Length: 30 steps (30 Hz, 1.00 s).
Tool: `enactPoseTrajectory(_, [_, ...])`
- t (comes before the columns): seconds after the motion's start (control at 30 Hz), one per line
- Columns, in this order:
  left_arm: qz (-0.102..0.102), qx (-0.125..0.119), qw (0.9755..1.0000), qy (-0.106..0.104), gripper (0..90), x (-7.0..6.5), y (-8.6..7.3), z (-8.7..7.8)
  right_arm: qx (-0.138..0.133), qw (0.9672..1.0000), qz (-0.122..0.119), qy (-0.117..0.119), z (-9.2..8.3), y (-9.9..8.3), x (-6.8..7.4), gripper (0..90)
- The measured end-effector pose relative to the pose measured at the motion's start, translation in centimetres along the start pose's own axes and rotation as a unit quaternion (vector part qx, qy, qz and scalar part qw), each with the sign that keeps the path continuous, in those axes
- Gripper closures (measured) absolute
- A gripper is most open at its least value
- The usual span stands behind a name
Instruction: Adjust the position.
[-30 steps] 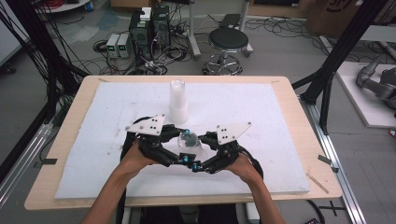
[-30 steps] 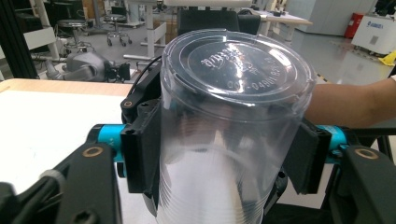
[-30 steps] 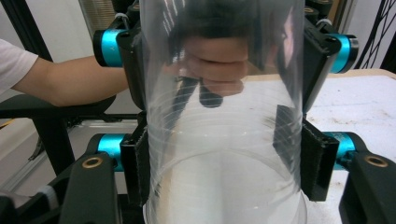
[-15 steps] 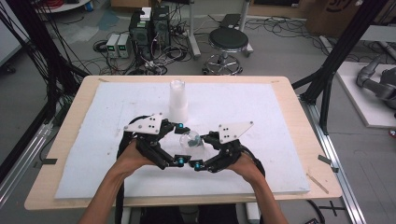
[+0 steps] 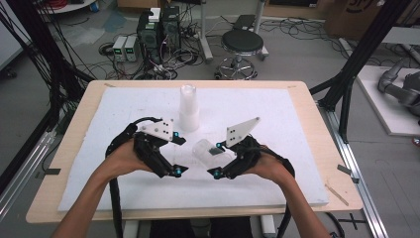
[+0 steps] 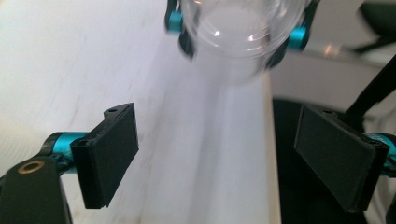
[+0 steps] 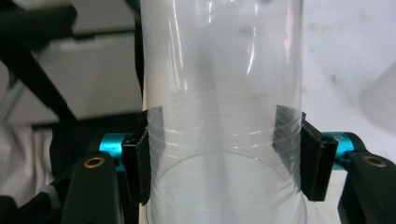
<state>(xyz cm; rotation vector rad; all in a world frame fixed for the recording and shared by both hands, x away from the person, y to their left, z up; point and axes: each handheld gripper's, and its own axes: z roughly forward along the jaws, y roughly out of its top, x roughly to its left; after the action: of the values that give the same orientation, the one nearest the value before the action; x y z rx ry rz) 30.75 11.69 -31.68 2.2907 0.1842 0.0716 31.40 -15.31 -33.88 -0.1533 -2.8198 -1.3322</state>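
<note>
A clear plastic cup [image 5: 207,151] lies on its side in the air, with my right gripper [image 5: 216,159] shut on it near its rim. In the right gripper view the cup [image 7: 222,93] sits between both pads [image 7: 140,154], which press on its wall. My left gripper [image 5: 179,155] hangs a little to the left of the cup. Its jaws have just been opening and stand open with nothing between them. The left gripper view shows its gripper [image 6: 215,158] facing the cup's [image 6: 238,32] round bottom farther off.
A stack of clear cups [image 5: 188,109] stands upright behind the grippers on the white mat [image 5: 277,119] that covers the wooden table [image 5: 317,148]. A stool, computers and cables lie on the floor beyond the far edge.
The left gripper has let go of the cup and drawn away to the left. The right gripper keeps the cup. Both hands have risen a little.
</note>
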Motion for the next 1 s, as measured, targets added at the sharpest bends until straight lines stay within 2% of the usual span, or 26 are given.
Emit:
enactPoseTrajectory(0.07, [0.006,0.041,0.9991,0.009,13.7,0.1,0.4,-0.1,0.039,0.9992,-0.002,0.001,0.1,0.4,0.0,34.6])
enactPoseTrajectory(0.1, [0.006,0.041,0.9991,0.009,13.7,0.1,0.4,-0.1,0.06,0.9982,-0.003,0.0,0.2,0.7,0.0,34.5])
enactPoseTrajectory(0.13, [0.005,0.065,0.9978,0.009,13.8,0.2,0.8,-0.2,0.084,0.9964,-0.005,-0.003,0.4,0.9,0.0,34.6])
enactPoseTrajectory(0.23, [0.011,0.103,0.9946,0.007,13.8,0.2,1.4,-0.4,0.131,0.9913,-0.011,-0.005,0.6,1.4,0.0,34.6])
enactPoseTrajectory(0.37, [0.011,0.121,0.9925,0.002,14.0,0.3,1.8,-0.4,0.17,0.9854,-0.012,-0.01,0.8,2.0,-0.1,34.7])
enactPoseTrajectory(0.47, [0.012,0.127,0.9918,-0.005,14.0,0.2,2.1,-0.1,0.195,0.9807,-0.013,-0.011,0.9,2.4,0.0,34.8])
enactPoseTrajectory(0.63, [0.017,0.124,0.992,-0.018,14.1,0.2,2.3,1.0,0.207,0.9782,-0.016,-0.011,0.9,2.7,0.1,34.8])
enactPoseTrajectory(0.87, [0.027,0.116,0.9922,-0.038,14.6,0.2,2.9,3.0,0.23,0.9729,-0.02,-0.012,1.3,2.9,0.1,34.9])
enactPoseTrajectory(1.0, [0.02,0.1,0.9938,-0.043,15.2,0.3,3.2,3.5,0.232,0.9724,-0.024,-0.011,1.4,3.1,0.2,34.9])
